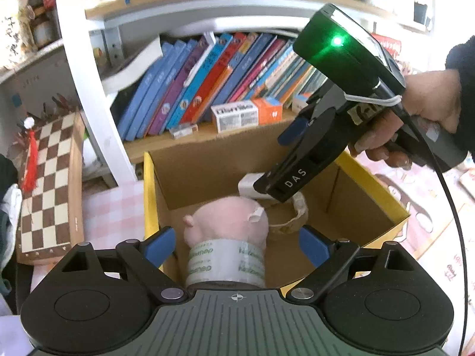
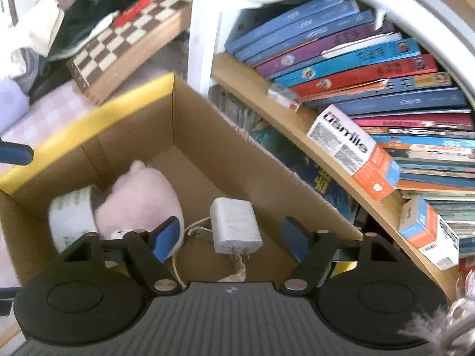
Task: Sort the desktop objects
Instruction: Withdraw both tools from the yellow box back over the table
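Observation:
A cardboard box [image 1: 207, 163] with yellow rims stands on the desk. Inside lie a pink plush toy [image 1: 228, 219], a roll of clear tape [image 1: 227, 262], a white charger [image 2: 234, 225] with its cable [image 2: 178, 255], and a beige band [image 1: 297, 213]. My left gripper [image 1: 236, 244] is open above the box's near rim, the tape and plush between its jaws, not gripped. My right gripper [image 2: 230, 238] is open and empty over the charger. It shows in the left wrist view [image 1: 299, 163], reaching down into the box.
A bookshelf with leaning books [image 1: 213, 80] and small cartons [image 2: 353, 148] stands behind the box. A chessboard [image 1: 50, 184] leans at the left beside piled clothes [image 2: 89, 6]. A pink checked cloth [image 1: 109, 207] covers the desk.

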